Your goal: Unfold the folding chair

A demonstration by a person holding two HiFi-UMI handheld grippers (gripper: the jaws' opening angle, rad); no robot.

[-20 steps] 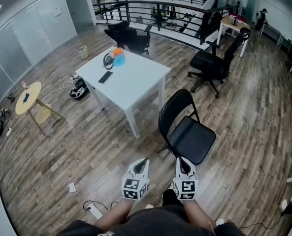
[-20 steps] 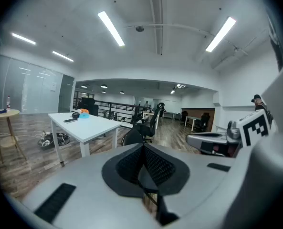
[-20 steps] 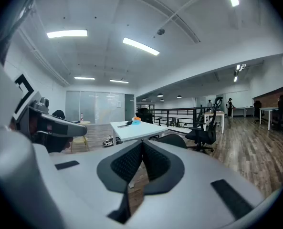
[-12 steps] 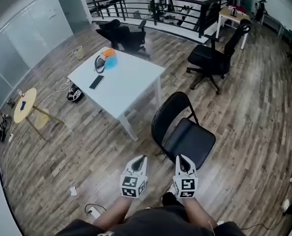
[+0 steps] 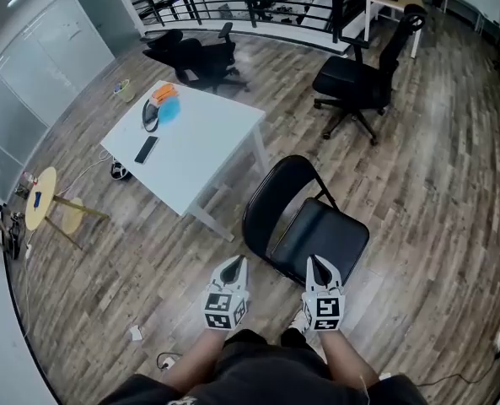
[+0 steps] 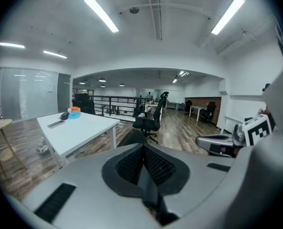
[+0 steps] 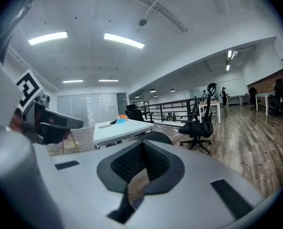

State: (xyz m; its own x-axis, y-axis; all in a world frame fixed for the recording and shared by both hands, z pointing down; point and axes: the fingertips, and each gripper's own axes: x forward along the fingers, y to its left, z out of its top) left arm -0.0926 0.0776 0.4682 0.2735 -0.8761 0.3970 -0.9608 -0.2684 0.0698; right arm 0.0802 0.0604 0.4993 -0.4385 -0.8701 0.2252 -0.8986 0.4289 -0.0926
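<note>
The black metal folding chair (image 5: 317, 234) stood opened out on the wood floor just off the near corner of the white square table (image 5: 207, 133), its seat flat and its backrest toward the table. On the chair's side away from the table, the left gripper (image 5: 234, 265) and the right gripper (image 5: 318, 266) hung side by side above the seat's front edge. Each gripper's jaws were pressed together with nothing between them.
</note>
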